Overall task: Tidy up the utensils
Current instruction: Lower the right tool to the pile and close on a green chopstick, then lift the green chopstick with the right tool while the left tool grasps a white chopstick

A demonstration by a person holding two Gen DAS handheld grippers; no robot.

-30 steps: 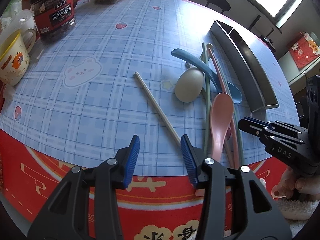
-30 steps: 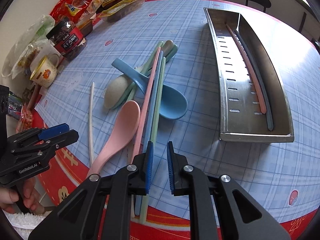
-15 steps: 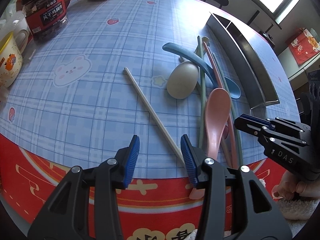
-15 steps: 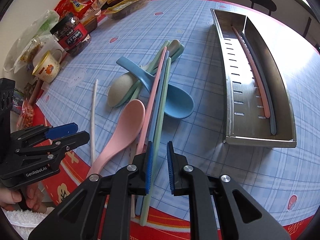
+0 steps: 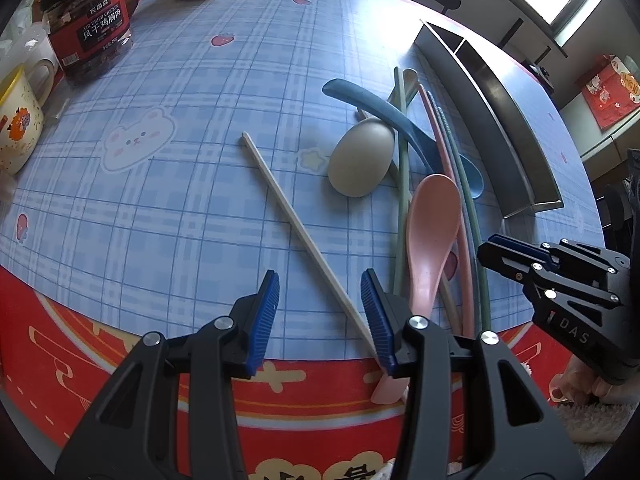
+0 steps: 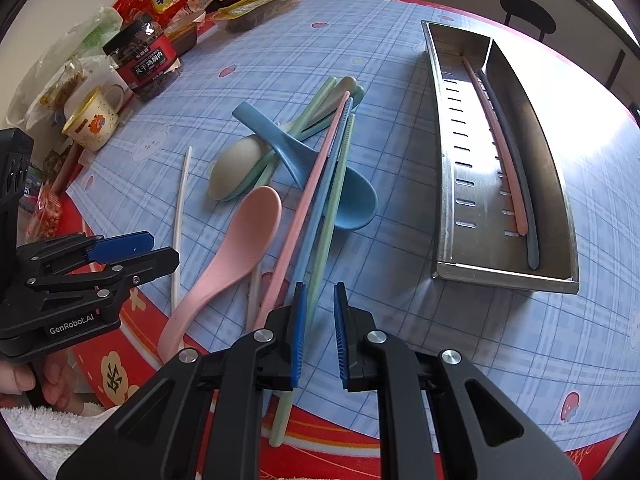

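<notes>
My left gripper [image 5: 320,316] hangs open over the table's near edge. The near end of a white chopstick [image 5: 304,236] lies below it, close to its right pad, untouched. To the right lie a pink spoon [image 5: 432,232], a beige spoon [image 5: 360,160] and a blue spoon [image 5: 384,116]. My right gripper [image 6: 320,320] is nearly closed with only a narrow gap and nothing between its pads. It hovers over the near ends of the pink chopstick [image 6: 304,200], blue chopstick [image 6: 324,196] and green chopstick [image 6: 336,196]. The steel tray [image 6: 452,160] holds a pink and a grey chopstick.
A red-labelled jar [image 5: 92,32], a yellow-rimmed mug [image 5: 16,128] and snack packets [image 6: 256,8] crowd the far left of the table. The red table border runs under both grippers. A white towel [image 6: 48,432] lies below the hand holding the left gripper [image 6: 160,248].
The left gripper has crept slightly forward along the white chopstick. Both jaws keep the same width, and no utensil has moved.
</notes>
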